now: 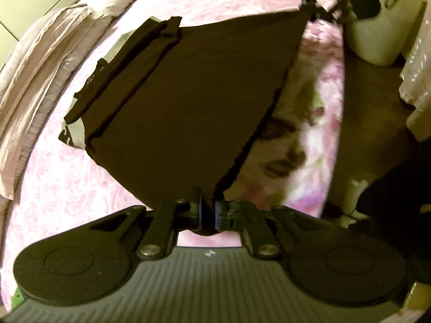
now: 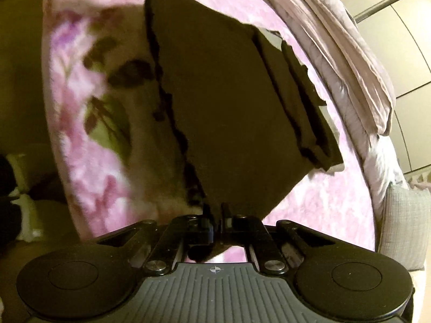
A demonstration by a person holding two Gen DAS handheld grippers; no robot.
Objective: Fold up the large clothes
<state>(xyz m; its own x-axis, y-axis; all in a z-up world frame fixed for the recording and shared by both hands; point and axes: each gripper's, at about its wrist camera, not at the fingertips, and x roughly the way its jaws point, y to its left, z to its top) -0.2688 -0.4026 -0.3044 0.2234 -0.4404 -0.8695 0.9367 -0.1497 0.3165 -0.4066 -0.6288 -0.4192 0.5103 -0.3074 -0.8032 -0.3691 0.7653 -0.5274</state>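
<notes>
I hold one dark garment (image 1: pixel 194 99) between my two grippers, and it is the only piece of clothing I have in hand. My left gripper (image 1: pixel 208 212) has its jaws pressed together on one corner of the cloth, and my right gripper (image 2: pixel 217 222) has its jaws pinched on another corner; in both wrist views a tuft of fabric pokes out behind the jaws. The garment stretches away from each grip as a flat, already doubled panel, with a narrower folded strip (image 1: pixel 121 75) lying along its far side, and a small pale patch (image 1: pixel 72 132) showing at that strip's end. It hangs over one bed covered by a pink floral blanket (image 1: pixel 62 188), the far portion appearing to rest on the blanket while the gripped edge is raised. One crumpled pale quilt (image 2: pixel 342 53) lies bunched along the far side of the bed, just beyond the folded strip, and one grey pillow (image 2: pixel 404 220) sits at the bed's end. The blanket is bare on the near side of the garment, leaving open surface there. The bed's edge drops to the floor (image 1: pixel 377 113) beside my left gripper, where a white container (image 1: pixel 385 27) stands. Pale wardrobe doors (image 2: pixel 398 40) close the room behind the quilt.
</notes>
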